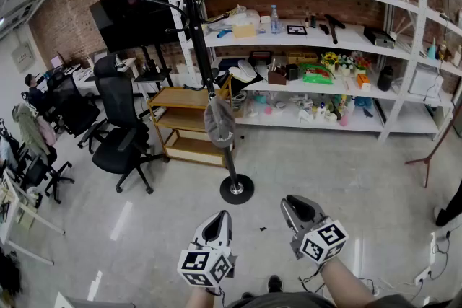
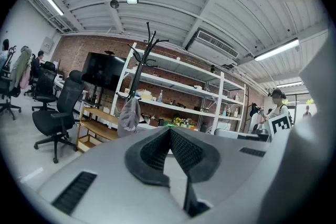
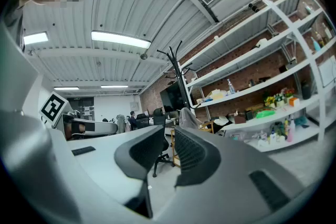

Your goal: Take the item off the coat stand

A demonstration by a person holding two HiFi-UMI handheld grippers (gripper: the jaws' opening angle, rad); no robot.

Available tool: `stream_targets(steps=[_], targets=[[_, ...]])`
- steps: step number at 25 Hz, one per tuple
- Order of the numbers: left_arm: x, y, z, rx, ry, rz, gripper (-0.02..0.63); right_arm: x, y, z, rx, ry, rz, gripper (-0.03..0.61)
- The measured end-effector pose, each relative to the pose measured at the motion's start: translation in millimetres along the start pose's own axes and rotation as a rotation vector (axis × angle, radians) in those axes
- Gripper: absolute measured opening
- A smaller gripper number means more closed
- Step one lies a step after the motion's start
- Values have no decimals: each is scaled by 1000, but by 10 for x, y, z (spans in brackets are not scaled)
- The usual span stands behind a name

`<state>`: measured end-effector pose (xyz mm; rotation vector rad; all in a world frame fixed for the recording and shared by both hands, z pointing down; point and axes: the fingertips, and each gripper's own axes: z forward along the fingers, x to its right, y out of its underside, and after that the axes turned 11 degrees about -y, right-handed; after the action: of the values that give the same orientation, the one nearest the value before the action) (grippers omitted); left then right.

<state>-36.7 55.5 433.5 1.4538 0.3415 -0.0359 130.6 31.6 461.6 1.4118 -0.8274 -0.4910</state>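
Note:
A grey cap (image 1: 219,122) hangs low on the black coat stand (image 1: 204,47), whose round base (image 1: 237,189) rests on the pale floor. Both grippers are held low in front of me, well short of the stand. My left gripper (image 1: 219,217) points at the base, its jaws touching and empty; its own view shows the cap (image 2: 128,115) and the stand (image 2: 140,68) far ahead. My right gripper (image 1: 294,204) sits a little right of the base. A narrow gap shows between its pads (image 3: 191,152) and nothing is in it. The cap (image 3: 189,118) is small and distant there.
White shelving (image 1: 317,40) full of small items runs behind the stand. A low wooden shelf (image 1: 184,122) stands just left of it, with black office chairs (image 1: 123,133) and a dark screen (image 1: 133,11) further left. A cable and socket (image 1: 433,256) lie at the right.

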Motion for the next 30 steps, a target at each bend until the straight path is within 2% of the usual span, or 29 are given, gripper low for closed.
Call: stream_targets(steps=[8, 11, 14, 20, 23, 30], targets=[[290, -106, 335, 65, -23, 9, 8, 454, 4, -114, -15, -20, -5, 71], [309, -51, 368, 53, -39, 2, 8, 534, 64, -80, -26, -30, 10, 71], [273, -63, 383, 49, -62, 17, 8, 545, 86, 1, -40, -56, 18, 72], [20, -37, 540, 50, -119, -14, 8, 597, 114, 137, -67, -74, -1, 72], [-2, -106, 722, 63, -112, -17, 8, 715, 84, 166, -83, -56, -24, 72], [-101, -189, 1001, 70, -74, 0, 8, 925, 100, 403, -72, -20, -7, 72]])
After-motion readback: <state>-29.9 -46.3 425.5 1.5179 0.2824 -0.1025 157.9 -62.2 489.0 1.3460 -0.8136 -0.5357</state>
